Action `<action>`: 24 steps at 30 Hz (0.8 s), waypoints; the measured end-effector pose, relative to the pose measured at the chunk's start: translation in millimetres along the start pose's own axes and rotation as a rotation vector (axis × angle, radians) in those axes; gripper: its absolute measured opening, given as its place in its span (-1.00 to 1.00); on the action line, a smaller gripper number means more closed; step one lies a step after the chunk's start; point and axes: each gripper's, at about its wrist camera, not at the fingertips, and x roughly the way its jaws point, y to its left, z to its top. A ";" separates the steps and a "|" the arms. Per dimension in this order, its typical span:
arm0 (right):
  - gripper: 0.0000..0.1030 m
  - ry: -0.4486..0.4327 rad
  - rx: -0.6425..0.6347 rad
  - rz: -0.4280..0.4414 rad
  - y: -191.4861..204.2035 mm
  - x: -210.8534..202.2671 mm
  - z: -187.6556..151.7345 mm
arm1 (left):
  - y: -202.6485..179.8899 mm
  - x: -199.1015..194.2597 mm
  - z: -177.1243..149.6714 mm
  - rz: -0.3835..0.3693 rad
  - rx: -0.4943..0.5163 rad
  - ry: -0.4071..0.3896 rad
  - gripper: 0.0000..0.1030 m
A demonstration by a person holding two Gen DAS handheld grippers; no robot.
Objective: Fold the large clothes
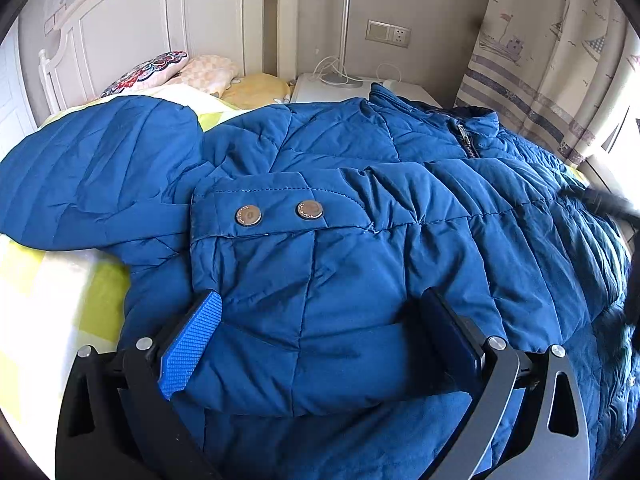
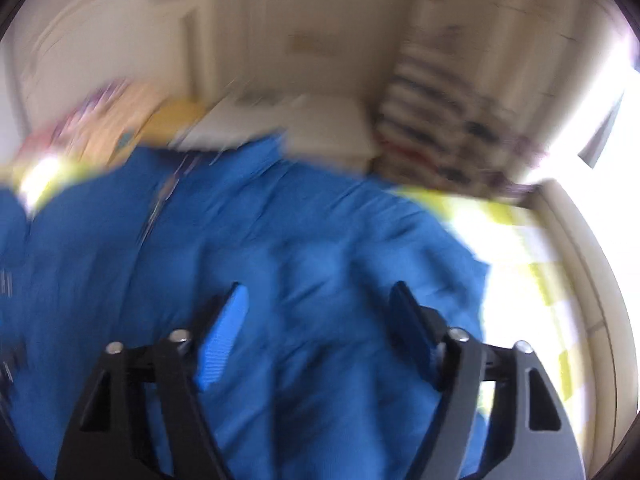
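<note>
A big blue quilted jacket (image 1: 360, 140) lies spread on the bed, zipper (image 1: 466, 140) near the collar. One sleeve (image 1: 280, 264) is folded across the body, its cuff tab with two metal snaps (image 1: 248, 215) facing up. My left gripper (image 1: 320, 296) straddles this sleeve with wide jaws, the puffy fabric lying between the blue pads (image 1: 192, 344) uncompressed. In the blurred right wrist view, my right gripper (image 2: 319, 288) stands open just above the jacket (image 2: 300, 240) near its right edge, with nothing pinched between the fingers.
The bed has a yellow and white checked sheet (image 1: 52, 288) showing left of the jacket and at its right edge (image 2: 532, 264). Pillows (image 1: 152, 70) lie against a white headboard (image 1: 168, 20). A white nightstand (image 1: 340, 88) with a lamp and a patterned curtain (image 1: 540, 72) stand behind.
</note>
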 end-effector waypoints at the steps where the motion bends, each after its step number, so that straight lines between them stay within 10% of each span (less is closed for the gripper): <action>1: 0.50 0.029 -0.043 -0.013 7.6 12.2 -7.8 | 0.3 0.1 0.3 -0.003 -0.002 -0.001 0.86; 8: 0.56 -0.058 0.153 0.090 0.4 -38.3 -15.6 | 2.7 -0.2 0.1 -0.018 -0.012 -0.007 0.86; 13: 0.75 0.014 -0.106 0.092 62.6 -34.8 -48.4 | 3.8 -0.4 -0.9 -0.025 -0.016 -0.011 0.86; 20: 0.76 -0.070 -0.053 0.111 84.8 -91.0 -52.8 | 13.7 -10.7 -1.4 -0.088 -0.058 -0.057 0.86; 24: 0.82 -0.046 -0.172 0.057 116.9 -68.5 -77.3 | 58.4 -40.5 -0.8 -0.182 -0.248 -0.176 0.86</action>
